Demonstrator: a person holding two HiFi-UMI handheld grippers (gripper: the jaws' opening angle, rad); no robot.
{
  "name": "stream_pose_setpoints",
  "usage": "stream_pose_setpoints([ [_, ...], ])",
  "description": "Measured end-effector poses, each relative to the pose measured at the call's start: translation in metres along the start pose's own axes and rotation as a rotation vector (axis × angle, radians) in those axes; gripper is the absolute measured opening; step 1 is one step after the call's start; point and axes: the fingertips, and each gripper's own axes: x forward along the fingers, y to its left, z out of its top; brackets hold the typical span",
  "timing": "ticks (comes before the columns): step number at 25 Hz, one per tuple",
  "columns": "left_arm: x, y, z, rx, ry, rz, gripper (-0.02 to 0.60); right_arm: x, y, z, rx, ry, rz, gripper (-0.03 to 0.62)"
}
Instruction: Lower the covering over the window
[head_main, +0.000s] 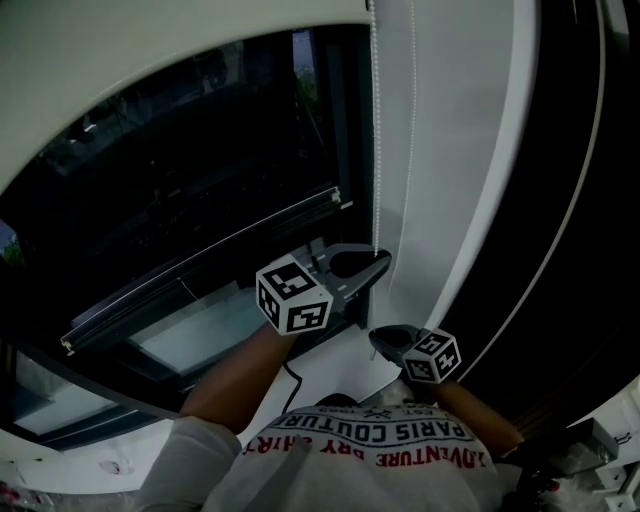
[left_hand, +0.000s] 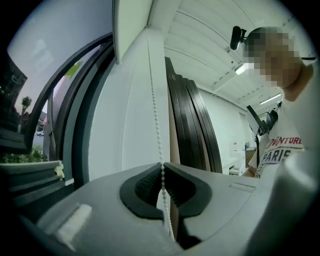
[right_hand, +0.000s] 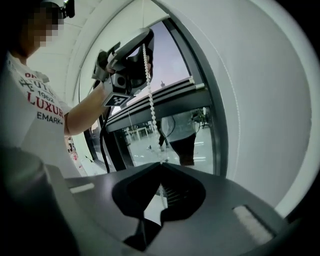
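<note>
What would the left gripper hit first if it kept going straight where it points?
Shut on the bead chain, the left gripper points along it; the white panel behind looks first in line, depth unclear.

Left gripper higher, jaws closed, right gripper lower, closed

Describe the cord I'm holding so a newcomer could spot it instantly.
Find the dark window; a white panel runs down its right side. There hangs the bead chain, clamped in the left gripper and right gripper, while the line beside it hangs free.
</note>
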Motion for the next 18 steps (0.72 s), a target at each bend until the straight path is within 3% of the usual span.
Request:
stream_pose_setpoints([
  [5, 0.002, -0.004, -0.053, -0.033, 0.072, 0.009, 0.003, 0.012, 0.0, -0.05, -0.001, 0.123, -0.005, 0.005],
  [11, 0.004, -0.006, -0.099, -0.099, 0.099, 0.035, 0.003, 0.017, -0.005, -0.097, 0.031, 0.211, -0.021, 0.005],
  [15, 0.004, -0.021, -0.161, -0.045, 0.273, 0.012, 0.003, 0.018, -0.011, -0.104, 0.061, 0.2, -0.034, 0.005],
  [18, 0.002, -0.028, -0.183, -0.115, 0.243, 0.01, 0.003, 0.018, -0.013, -0.104, 0.067, 0.204, -0.033, 0.005],
])
